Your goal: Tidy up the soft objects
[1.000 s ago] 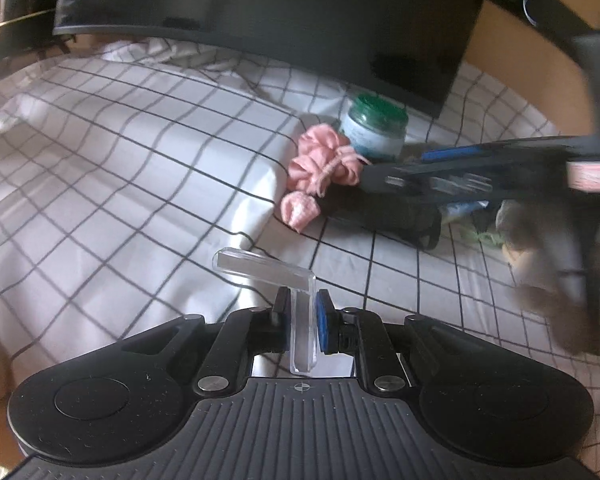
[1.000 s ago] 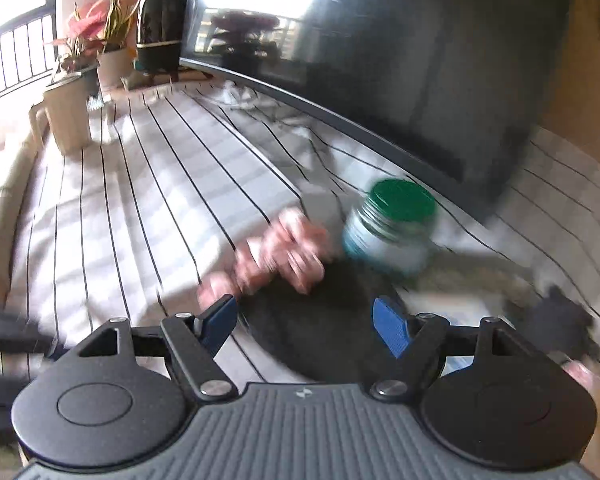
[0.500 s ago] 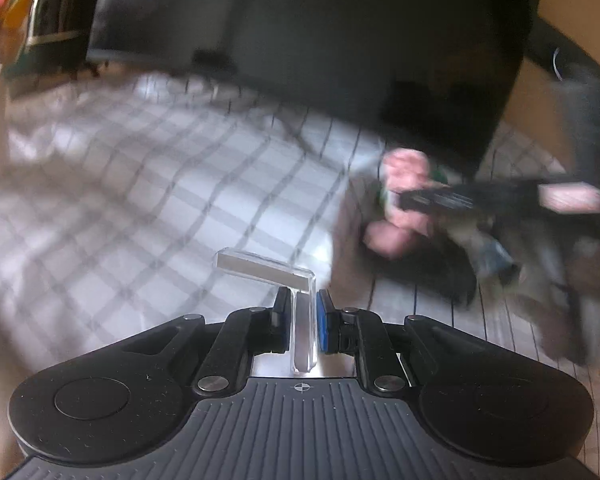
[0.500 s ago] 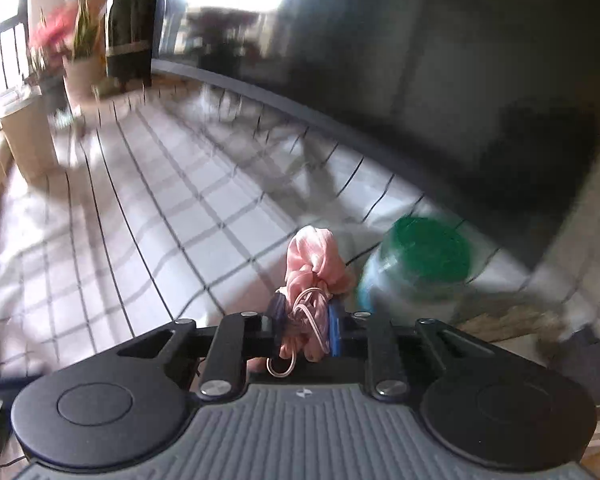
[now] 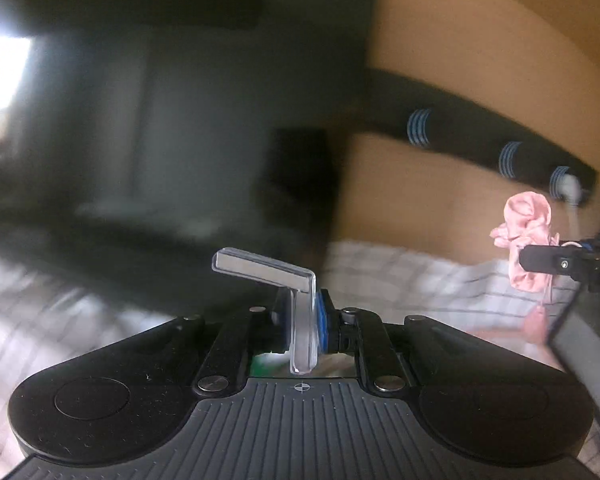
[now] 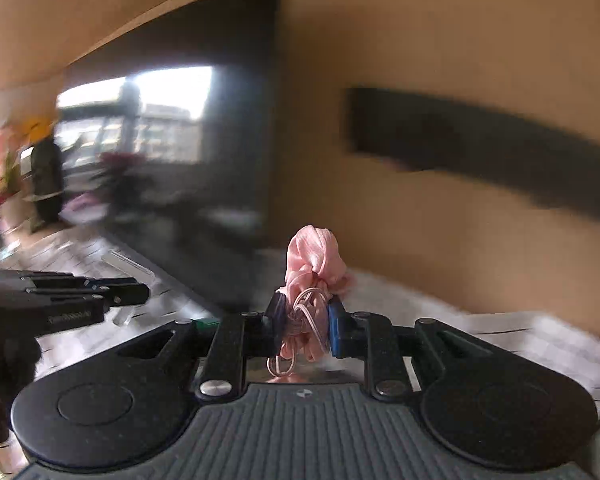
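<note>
Fingers [image 6: 336,326] around crumpled satiny pink scrunchie [image 6: 314,258]

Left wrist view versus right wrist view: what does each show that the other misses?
Only the left wrist view shows the clear L-shaped piece's full bend clamped in the left gripper, plus blue-ringed marks on the dark wall bar. Only the right shows the balcony plants. Both show the pink scrunchie pinched in the right gripper and the checked cloth.
</note>
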`<state>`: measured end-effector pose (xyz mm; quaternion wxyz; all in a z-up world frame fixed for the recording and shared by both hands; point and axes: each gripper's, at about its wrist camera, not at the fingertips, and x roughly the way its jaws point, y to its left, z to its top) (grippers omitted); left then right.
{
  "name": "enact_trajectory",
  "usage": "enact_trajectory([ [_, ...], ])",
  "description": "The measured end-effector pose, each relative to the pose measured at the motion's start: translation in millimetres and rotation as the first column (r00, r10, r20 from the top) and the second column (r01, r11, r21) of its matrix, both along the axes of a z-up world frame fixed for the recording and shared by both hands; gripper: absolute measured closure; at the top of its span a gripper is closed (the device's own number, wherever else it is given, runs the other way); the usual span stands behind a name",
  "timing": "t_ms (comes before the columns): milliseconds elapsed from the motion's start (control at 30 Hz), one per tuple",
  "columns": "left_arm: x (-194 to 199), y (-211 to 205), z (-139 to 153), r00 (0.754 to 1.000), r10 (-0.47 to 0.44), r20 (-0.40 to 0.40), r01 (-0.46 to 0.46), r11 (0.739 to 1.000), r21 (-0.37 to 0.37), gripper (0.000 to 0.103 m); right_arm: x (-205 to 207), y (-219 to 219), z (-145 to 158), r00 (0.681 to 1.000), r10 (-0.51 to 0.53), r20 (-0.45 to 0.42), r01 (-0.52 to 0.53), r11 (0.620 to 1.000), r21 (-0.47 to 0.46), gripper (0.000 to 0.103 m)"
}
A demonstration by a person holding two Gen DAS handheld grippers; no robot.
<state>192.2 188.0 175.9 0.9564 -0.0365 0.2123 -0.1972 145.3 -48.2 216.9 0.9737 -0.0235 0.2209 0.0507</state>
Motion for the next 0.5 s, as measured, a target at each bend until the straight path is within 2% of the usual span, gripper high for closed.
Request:
enact_trajectory([
  [167, 18, -79, 12, 0.987, -0.161, -0.004, 0.161, 0.987, -0.011, 0.088, -20, -73, -1, 0.985, -0.173, 0.02, 0.173, 0.985, -0.004, 0.082],
  [267, 23, -127, 10, 0.965, -0.261, -0.036, 0.26, 0.965, -0.042, 0.088, -33, -108, -11, 0.969, -0.247, 0.008, 0.247, 0.969, -0.011, 0.082],
  [500, 26, -222, -7, 0.864, -0.492, -0.11, 0.473, 0.866, -0.161, 0.087, -49, -164, -49, 0.935, -0.344, -0.083, 0.347, 0.938, 0.014, 0.081],
])
